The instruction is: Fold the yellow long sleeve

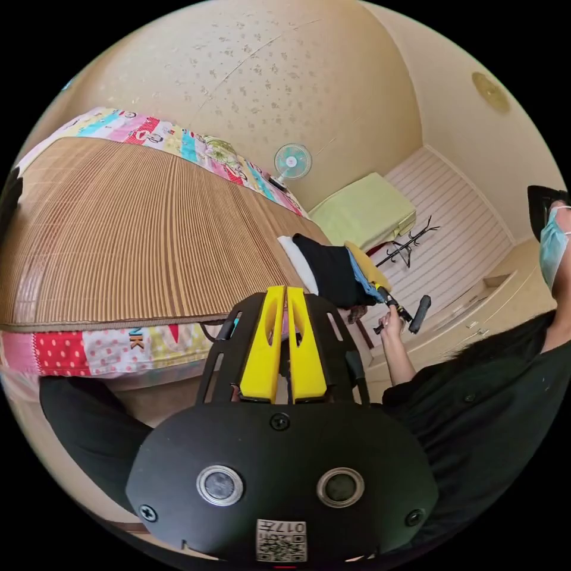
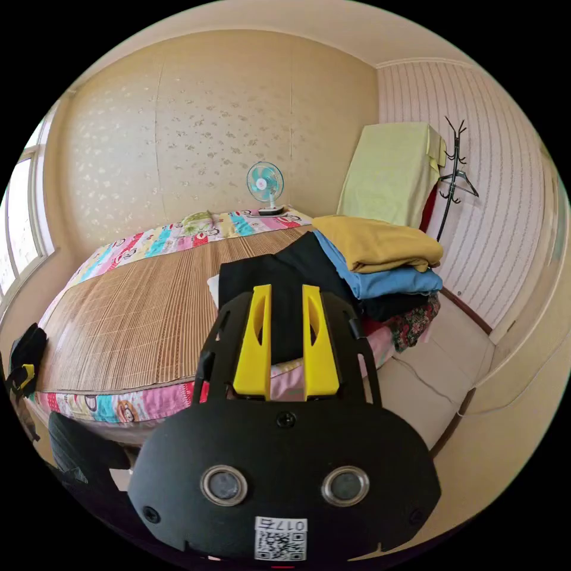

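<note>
Folded mustard-yellow long sleeve tops clothes stack at bed corner, ahead-right of your right gripper; long axis across view. Right jaws parted, empty. Left gripper jaws together, empty, farther off. Bare bamboo mat beside stack: room to spread.

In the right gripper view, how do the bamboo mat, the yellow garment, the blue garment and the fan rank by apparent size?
1. Bamboo mat, clearly largest.
2. Yellow garment.
3. Blue garment, close to the yellow one but partly covered, so this order is unsure.
4. Fan, smallest, though it stands farthest away.
</note>
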Demonstrator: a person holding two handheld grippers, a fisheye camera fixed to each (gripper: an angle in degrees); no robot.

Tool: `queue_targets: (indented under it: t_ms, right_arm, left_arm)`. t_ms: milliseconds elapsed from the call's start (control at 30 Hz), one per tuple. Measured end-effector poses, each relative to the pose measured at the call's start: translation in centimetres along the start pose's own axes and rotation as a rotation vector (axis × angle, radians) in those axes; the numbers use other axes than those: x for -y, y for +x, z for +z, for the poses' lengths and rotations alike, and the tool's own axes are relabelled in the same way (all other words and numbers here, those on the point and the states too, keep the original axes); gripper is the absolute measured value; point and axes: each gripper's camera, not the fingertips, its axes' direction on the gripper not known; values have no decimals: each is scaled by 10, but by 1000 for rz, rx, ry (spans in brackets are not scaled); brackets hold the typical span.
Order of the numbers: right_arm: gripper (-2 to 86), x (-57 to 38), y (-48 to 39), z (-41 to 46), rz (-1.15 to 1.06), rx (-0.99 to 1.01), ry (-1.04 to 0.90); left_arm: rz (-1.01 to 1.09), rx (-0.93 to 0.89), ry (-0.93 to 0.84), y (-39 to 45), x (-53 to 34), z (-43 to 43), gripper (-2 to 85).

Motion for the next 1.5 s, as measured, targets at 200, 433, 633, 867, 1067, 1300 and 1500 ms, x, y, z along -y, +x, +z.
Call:
queue_targets:
  t_ms: [200, 433, 633, 867, 1067, 1300, 1500]
  right_arm:
    - [105, 78, 116, 95, 296, 22, -138]
    - [34, 116, 8, 68, 91, 291, 77]
    - [22, 40, -196, -6, -323, 648, 59]
    - [19, -126, -303, -12, -502, 1079, -475]
    - [82, -67, -243, 33, -357, 791, -377]
    - [91, -57, -310, 118, -301, 1185, -682]
    - [28, -86, -401, 30, -528, 1460, -641]
  left_arm:
    - [-115, 56, 21, -14, -8, -23, -9]
    - [-153, 62, 84, -11, -9, -35, -7]
    - [-122, 35, 25, -1, -2, -15, -1]
    - [-188, -3, -16, -11, -7, -8, 50]
    - [-144, 93, -109, -15, -2, -5, 79]
    - [-174, 6, -103, -12, 11, 25, 82]
    - [-124, 62, -66, 14, 17, 28, 81]
